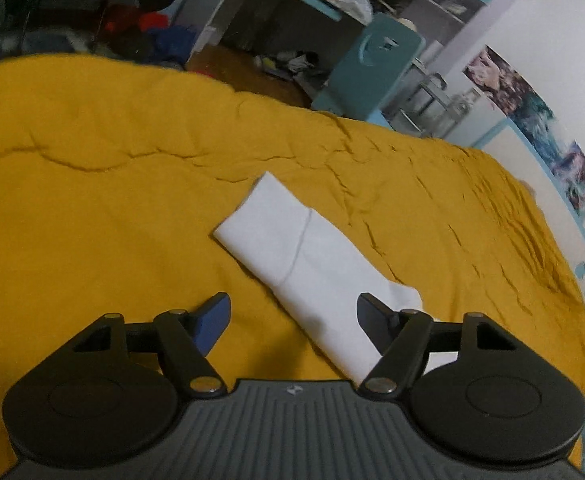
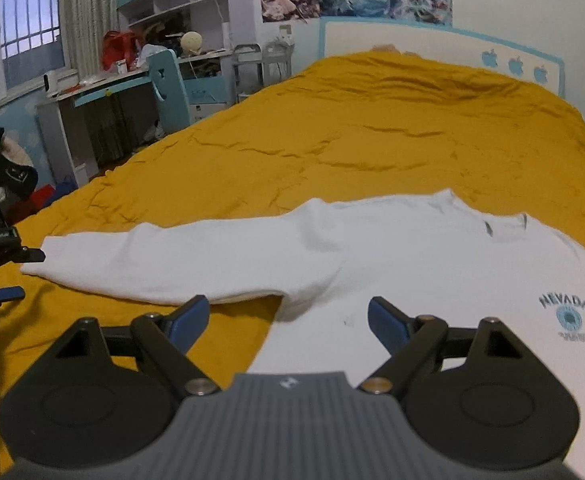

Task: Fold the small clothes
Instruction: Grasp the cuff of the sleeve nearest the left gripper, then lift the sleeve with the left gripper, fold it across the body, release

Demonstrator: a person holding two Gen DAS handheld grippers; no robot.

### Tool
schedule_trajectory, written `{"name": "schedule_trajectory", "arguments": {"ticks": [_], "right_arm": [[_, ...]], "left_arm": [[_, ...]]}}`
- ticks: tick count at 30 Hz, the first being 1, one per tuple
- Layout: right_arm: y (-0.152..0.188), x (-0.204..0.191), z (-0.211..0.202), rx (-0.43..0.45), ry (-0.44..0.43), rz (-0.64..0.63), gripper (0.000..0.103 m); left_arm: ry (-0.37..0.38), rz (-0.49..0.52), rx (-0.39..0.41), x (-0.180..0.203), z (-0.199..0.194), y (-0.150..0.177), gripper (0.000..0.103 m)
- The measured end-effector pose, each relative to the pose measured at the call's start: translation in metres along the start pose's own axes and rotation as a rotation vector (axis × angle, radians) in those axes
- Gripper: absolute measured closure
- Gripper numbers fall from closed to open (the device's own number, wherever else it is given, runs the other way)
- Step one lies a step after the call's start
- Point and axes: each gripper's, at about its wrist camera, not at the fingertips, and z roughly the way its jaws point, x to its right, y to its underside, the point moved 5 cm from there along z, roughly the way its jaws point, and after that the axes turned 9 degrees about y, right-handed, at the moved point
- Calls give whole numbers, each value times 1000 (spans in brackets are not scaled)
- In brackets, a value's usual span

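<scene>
Folding has barely started, from what I can see. The white long-sleeve sweatshirt with the "NEVADA" print lies spread flat, front up, on the bed's mustard-yellow cover. One sleeve stretches straight out to the side, cuff end lying flat on the cover. No fold is visible anywhere on the part that shows; the far side of the shirt runs out of frame, so I can't speak for that.

The left tool is spread wide and pinching nothing, hovering low over the sleeve, well back from the cuff. The right tool is also spread and empty, sitting near the armpit where the sleeve meets the body.

My guess is the sleeve gets folded in across the chest first. So basically everything's left: sleeves, sides, then the final fold.
</scene>
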Motion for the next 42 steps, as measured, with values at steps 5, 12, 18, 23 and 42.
{"name": "schedule_trajectory", "arguments": {"ticks": [5, 12, 18, 23, 42], "right_arm": [[2, -15, 14, 10, -42, -36, 25], [12, -21, 36, -48, -36, -30, 25], [21, -19, 40, -84, -38, -22, 25], [23, 4, 25, -75, -31, 9, 25], [74, 200, -27, -74, 64, 313, 22]], "left_arm": [[70, -77, 24, -15, 17, -5, 24], [150, -196, 14, -40, 33, 1, 89], [204, -163, 42, -30, 31, -7, 92], [339, -94, 54, 24, 13, -18, 93], [860, 306, -272, 397, -6, 207, 93]]}}
